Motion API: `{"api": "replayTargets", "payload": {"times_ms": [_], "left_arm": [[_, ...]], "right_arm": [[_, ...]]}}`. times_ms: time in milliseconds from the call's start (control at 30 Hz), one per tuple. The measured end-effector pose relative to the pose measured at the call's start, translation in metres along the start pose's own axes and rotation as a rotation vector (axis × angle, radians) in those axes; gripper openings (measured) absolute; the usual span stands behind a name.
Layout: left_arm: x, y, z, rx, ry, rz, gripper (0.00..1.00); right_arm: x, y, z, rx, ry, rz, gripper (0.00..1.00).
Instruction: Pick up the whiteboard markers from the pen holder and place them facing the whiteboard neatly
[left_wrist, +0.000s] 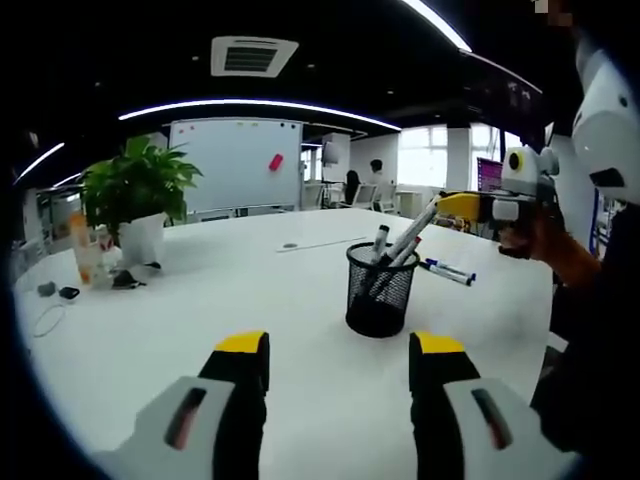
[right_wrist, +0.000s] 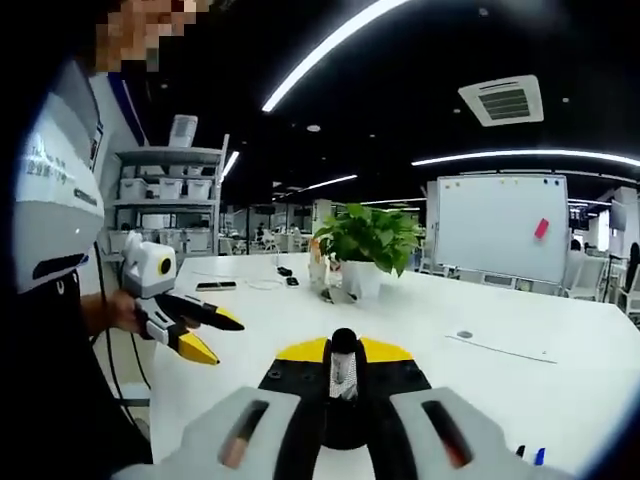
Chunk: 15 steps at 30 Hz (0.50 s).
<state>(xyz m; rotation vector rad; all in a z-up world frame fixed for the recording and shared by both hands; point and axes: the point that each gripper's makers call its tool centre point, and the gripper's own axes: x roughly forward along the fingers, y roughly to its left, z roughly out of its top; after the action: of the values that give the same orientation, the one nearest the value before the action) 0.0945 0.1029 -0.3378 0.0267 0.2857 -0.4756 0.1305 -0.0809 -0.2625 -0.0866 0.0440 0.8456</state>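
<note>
White laminate table (left_wrist: 250, 290), the widest surface, spans the middle of the left gripper view; the whiteboard (left_wrist: 237, 162) stands upright beyond it, upper centre, with a potted plant (left_wrist: 140, 190) at mid left. Black mesh pen holder (left_wrist: 379, 290), right of centre on the table, holds several markers (left_wrist: 380, 243) leaning to the upper right. Two blue-capped markers (left_wrist: 447, 271) already lie side by side on the table just right of the holder, so I judge the task partly done, with the holder's contents left to move. My right gripper (left_wrist: 452, 206), at right in this view, is clenched on a white marker (left_wrist: 418, 229) directly above the holder, the marker slanting down-left; whether its tip is clear of the rim I cannot tell. In the right gripper view this marker (right_wrist: 343, 368) is a pale barrel with a black end, pinched bottom centre. My left gripper (left_wrist: 339, 360), bottom centre, is released, jaws apart, grasping nothing.
</note>
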Motion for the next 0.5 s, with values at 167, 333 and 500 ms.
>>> {"api": "replayTargets", "payload": {"times_ms": [167, 333, 500], "left_arm": [[0.001, 0.001, 0.000, 0.000, 0.000, -0.001, 0.57], [0.001, 0.001, -0.001, -0.004, 0.003, -0.002, 0.57], [0.002, 0.001, -0.001, -0.004, 0.002, -0.001, 0.57]], "right_arm": [[-0.001, -0.002, 0.006, -0.009, -0.012, -0.006, 0.13], [-0.003, -0.006, 0.011, -0.015, -0.023, -0.020, 0.13], [-0.006, -0.012, 0.012, -0.018, -0.025, -0.042, 0.13]]}}
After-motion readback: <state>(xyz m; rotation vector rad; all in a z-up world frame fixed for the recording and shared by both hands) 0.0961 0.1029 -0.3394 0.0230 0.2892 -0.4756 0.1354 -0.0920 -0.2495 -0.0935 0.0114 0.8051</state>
